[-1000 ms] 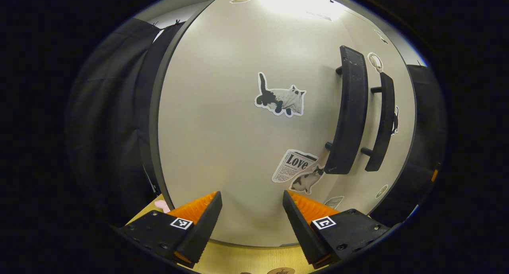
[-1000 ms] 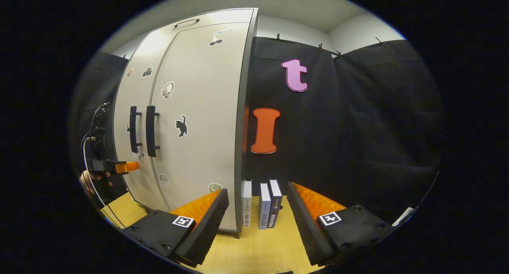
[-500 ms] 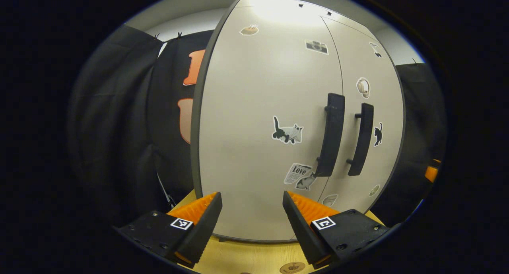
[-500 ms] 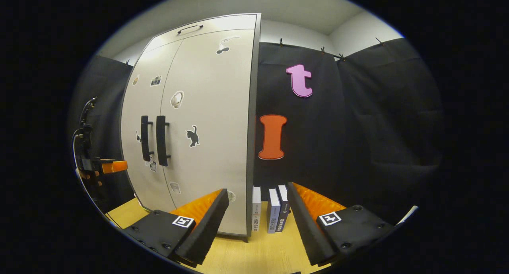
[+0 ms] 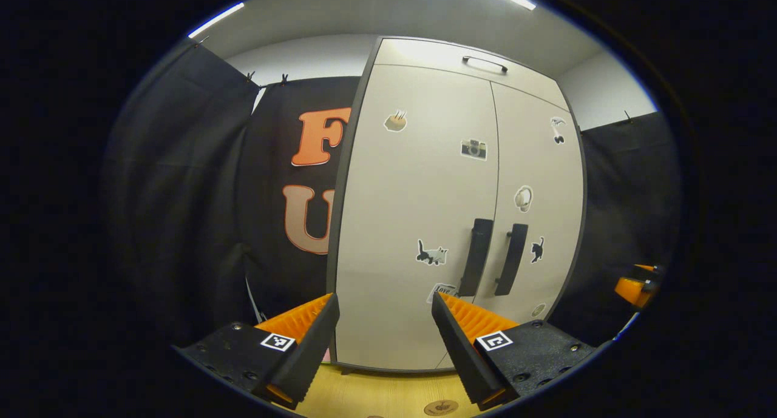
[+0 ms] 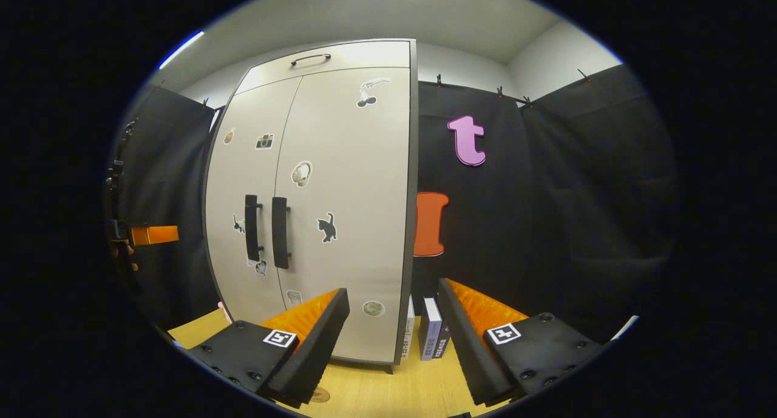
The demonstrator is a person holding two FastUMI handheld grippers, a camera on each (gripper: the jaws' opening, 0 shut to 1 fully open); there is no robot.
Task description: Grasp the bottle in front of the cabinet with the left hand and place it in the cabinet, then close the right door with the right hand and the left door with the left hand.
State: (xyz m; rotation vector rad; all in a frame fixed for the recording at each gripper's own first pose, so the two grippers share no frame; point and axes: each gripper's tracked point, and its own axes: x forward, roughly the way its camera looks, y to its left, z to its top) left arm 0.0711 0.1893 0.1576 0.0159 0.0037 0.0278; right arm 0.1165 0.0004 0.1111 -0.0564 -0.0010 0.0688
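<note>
Cabinet (image 5: 425, 224) is sitting further ahead of the left tool (image 5: 384, 339) than a second ago: a second back the left door (image 5: 419, 181) was filling the frame right at the tips, now the whole front is fitting in, top handle included. Left tool is backing straight off, jaws wide, holding nothing. Right tool (image 6: 393, 339) is also pulling back, jaws wide and empty, with the right door (image 6: 358, 193) ahead and to its left and books (image 6: 432, 336) on the table (image 6: 370, 394) between its fingers' line of sight. Both doors are lying flush, the two black handles (image 5: 495, 257) side by side, no gap showing. Bottle isn't visible in front of the cabinet; judging by the shut doors, it's inside. Reading this as task done, both tools retreating; other tool is showing at each frame's edge, well apart from the cabinet.
</note>
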